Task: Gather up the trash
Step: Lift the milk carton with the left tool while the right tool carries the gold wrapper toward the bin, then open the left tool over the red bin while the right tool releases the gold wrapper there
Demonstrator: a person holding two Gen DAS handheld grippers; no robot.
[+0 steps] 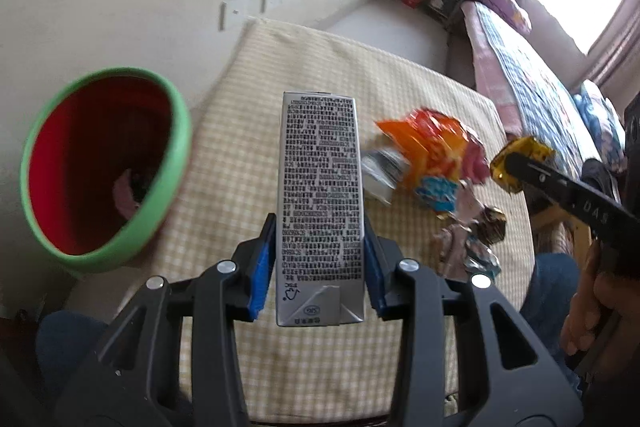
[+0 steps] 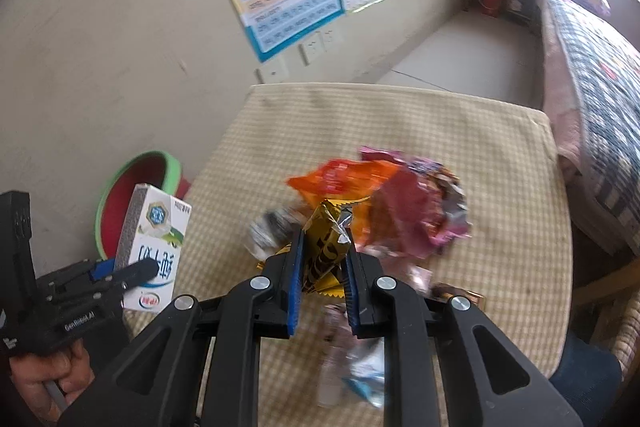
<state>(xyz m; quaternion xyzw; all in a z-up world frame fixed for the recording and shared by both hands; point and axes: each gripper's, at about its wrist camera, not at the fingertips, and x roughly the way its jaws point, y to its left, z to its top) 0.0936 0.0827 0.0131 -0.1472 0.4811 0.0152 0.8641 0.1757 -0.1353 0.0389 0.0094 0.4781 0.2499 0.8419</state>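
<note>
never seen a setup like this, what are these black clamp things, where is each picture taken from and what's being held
They are hand-held claws, one in each of a person's hands, each with a camera looking along its fingers. The left claw grips a milk carton beside a green-rimmed red bin. The other picture is from the right claw, shut on a gold wrapper; there the hand holding the left claw shows too. Crumpled snack wrappers lie on the checked tablecloth.
</note>
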